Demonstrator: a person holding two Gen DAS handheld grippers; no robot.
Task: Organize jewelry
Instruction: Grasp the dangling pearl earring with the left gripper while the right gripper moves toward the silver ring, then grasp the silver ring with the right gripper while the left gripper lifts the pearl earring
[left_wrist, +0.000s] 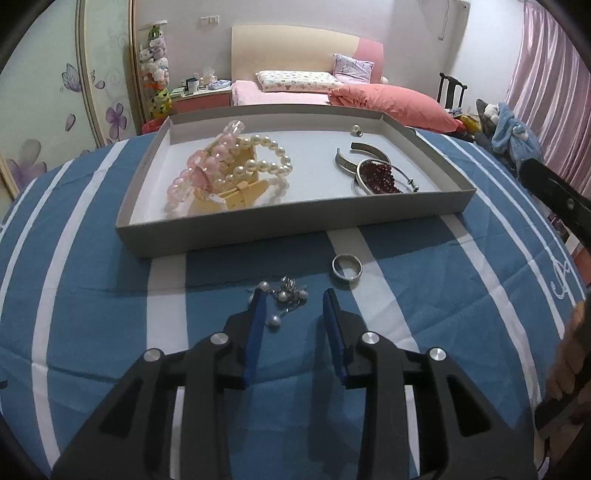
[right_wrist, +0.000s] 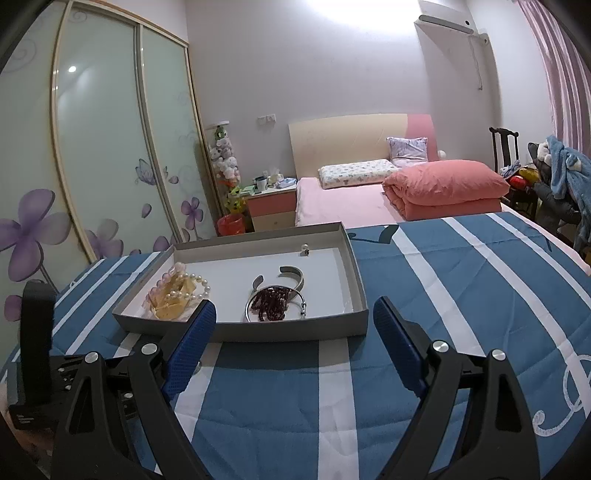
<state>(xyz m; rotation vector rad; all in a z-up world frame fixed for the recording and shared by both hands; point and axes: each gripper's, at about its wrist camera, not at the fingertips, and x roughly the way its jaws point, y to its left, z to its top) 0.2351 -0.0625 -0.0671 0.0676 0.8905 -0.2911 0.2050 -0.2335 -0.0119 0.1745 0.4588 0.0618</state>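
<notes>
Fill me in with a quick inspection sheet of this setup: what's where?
Surface: blue-and-white striped cloth.
Job's things: shallow grey cardboard tray holds pink and pearl bead strands, silver bangles and dark red beads; plain silver ring and tangled pearl-and-silver piece lie on the cloth.
Clutter: nothing seen.
Grippers: left hand-held gripper open around the pearl piece; right hand-held gripper open, empty.
Cables: nothing seen.
Surroundings: pink bed, flowered wardrobe.
</notes>
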